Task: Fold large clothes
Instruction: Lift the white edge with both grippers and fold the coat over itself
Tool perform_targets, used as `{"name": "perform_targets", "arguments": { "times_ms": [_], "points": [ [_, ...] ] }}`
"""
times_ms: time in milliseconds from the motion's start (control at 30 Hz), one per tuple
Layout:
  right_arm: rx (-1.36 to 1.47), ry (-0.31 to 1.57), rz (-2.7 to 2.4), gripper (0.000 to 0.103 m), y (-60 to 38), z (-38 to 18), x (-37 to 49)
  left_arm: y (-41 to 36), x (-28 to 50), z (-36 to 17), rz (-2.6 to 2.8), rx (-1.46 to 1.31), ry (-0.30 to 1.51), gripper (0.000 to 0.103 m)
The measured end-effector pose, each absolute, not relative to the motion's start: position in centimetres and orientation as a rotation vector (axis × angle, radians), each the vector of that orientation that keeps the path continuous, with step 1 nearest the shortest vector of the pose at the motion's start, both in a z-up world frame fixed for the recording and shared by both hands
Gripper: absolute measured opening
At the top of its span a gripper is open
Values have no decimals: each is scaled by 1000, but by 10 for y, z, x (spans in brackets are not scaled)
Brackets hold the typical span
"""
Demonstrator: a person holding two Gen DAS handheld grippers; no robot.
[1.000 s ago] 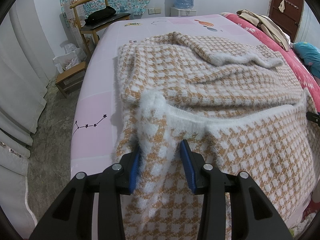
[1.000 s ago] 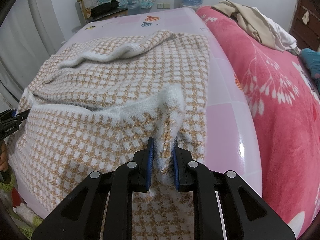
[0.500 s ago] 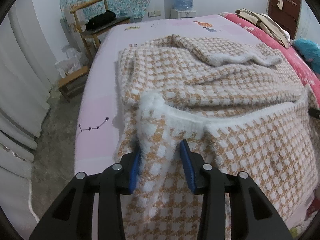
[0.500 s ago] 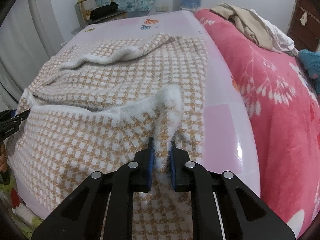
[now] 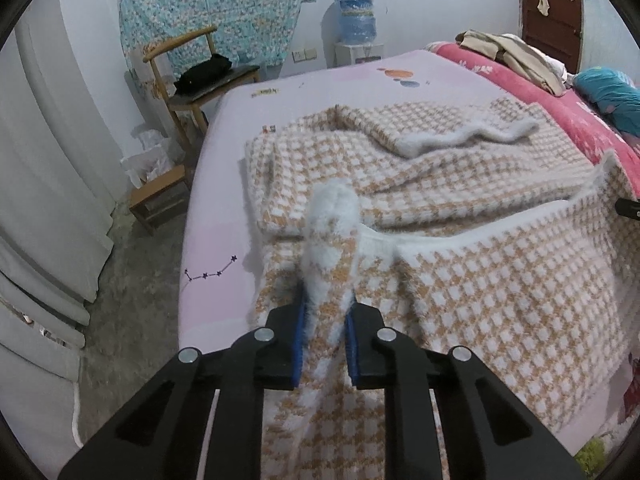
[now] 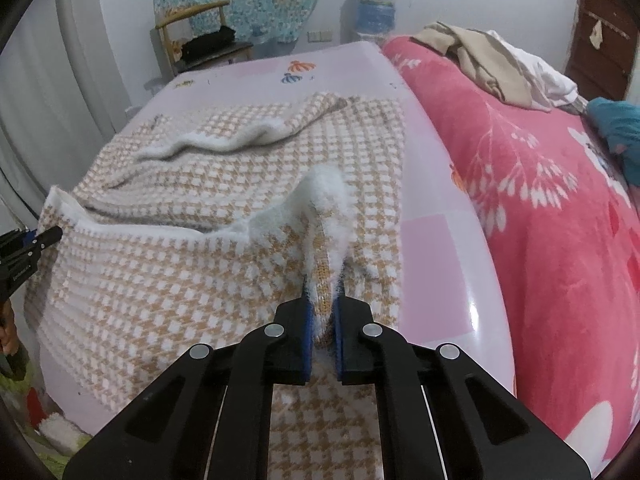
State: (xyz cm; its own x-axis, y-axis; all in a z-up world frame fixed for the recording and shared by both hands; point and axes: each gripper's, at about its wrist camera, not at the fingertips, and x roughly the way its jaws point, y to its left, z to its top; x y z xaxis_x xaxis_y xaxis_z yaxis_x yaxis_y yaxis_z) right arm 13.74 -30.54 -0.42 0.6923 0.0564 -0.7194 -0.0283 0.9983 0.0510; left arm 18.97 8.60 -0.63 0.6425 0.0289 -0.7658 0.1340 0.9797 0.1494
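A large tan-and-white houndstooth knit garment (image 5: 460, 184) with fuzzy white trim lies spread on a pink bed; it also shows in the right wrist view (image 6: 224, 184). My left gripper (image 5: 325, 320) is shut on the left corner of its near white hem, raised above the bed. My right gripper (image 6: 322, 312) is shut on the right corner of the same hem. The hem stretches between both grippers. A folded sleeve with a white cuff (image 5: 468, 140) lies across the far part.
The pink bed sheet (image 5: 224, 208) ends at the left above a grey floor (image 5: 132, 304). A wooden chair (image 5: 200, 80) and a small stool (image 5: 160, 196) stand to the left. A red floral blanket (image 6: 540, 184) with piled clothes (image 6: 492, 64) covers the right side.
My left gripper has closed on the hem corner; its jaws were wider apart before. Both grippers have lifted the near hem higher and the right jaws have tightened.
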Motion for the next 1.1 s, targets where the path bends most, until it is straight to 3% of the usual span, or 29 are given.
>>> {"name": "perform_targets", "arguments": {
  "times_ms": [633, 867, 1100],
  "points": [
    [79, 703, 28, 5, -302, 20, 96, 94, 154, 20, -75, 115, 710, 12],
    [110, 587, 31, 5, -311, 57, 80, 90, 139, 54, -94, 48, 604, 10],
    [65, 454, 71, 5, -316, 109, 122, 62, 166, 101, -99, 83, 492, 9]
  ]
}}
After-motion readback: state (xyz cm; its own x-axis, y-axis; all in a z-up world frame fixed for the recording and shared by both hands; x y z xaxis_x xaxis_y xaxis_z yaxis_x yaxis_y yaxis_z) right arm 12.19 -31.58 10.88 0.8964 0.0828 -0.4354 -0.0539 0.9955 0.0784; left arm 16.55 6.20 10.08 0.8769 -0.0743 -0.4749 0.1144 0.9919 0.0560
